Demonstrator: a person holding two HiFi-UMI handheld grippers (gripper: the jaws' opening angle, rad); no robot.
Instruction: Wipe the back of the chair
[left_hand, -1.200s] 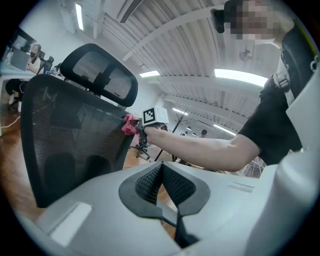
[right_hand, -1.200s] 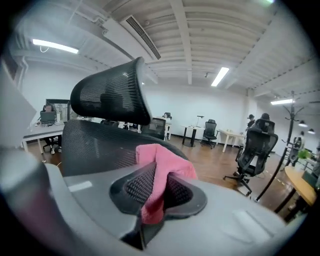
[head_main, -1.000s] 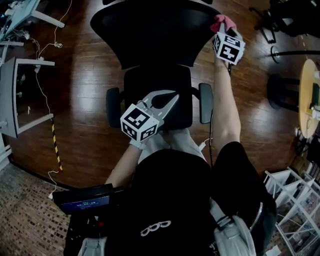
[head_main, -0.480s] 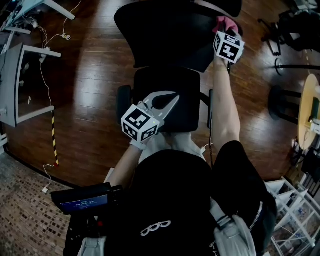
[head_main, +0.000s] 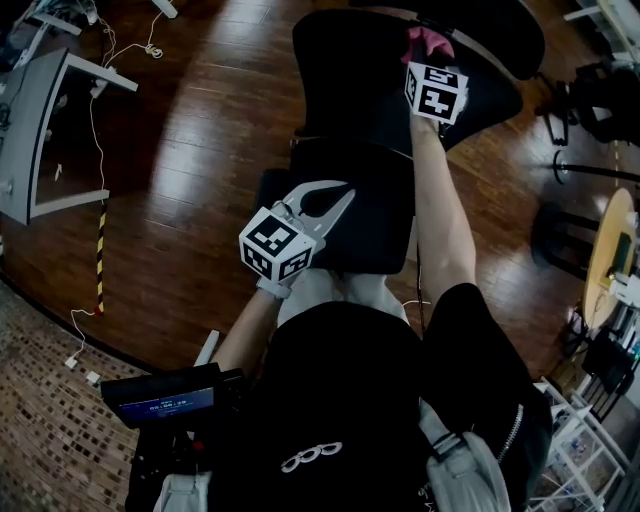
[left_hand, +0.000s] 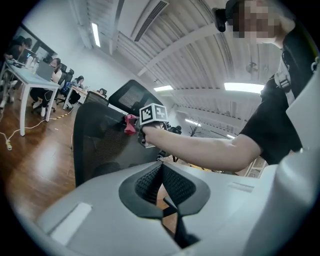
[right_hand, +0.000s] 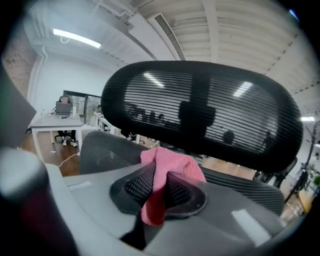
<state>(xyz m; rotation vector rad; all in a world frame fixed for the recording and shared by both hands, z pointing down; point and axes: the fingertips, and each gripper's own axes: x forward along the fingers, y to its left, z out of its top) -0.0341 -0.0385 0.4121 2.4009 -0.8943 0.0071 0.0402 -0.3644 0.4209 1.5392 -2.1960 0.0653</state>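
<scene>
A black mesh office chair stands in front of me, its backrest (head_main: 360, 75) at the top of the head view and its seat (head_main: 340, 205) below. My right gripper (head_main: 430, 45) is shut on a pink cloth (head_main: 428, 40) and presses it against the upper backrest. In the right gripper view the pink cloth (right_hand: 165, 175) bulges between the jaws, under the mesh headrest (right_hand: 200, 112). My left gripper (head_main: 335, 195) hovers over the seat, shut and empty. The left gripper view shows the backrest (left_hand: 102, 145) and the cloth (left_hand: 131, 124) in the right gripper (left_hand: 134, 125).
Dark wooden floor surrounds the chair. A grey desk (head_main: 35, 140) with cables stands at the left, and a round table (head_main: 612, 240) and a black chair base (head_main: 585, 110) at the right. White wire shelving (head_main: 580, 450) is at the lower right. People sit at desks (left_hand: 30, 80) far off.
The chair has turned and shifted to the right in the head view. My right gripper has slid left across the backrest with the cloth. My left gripper has stayed put.
</scene>
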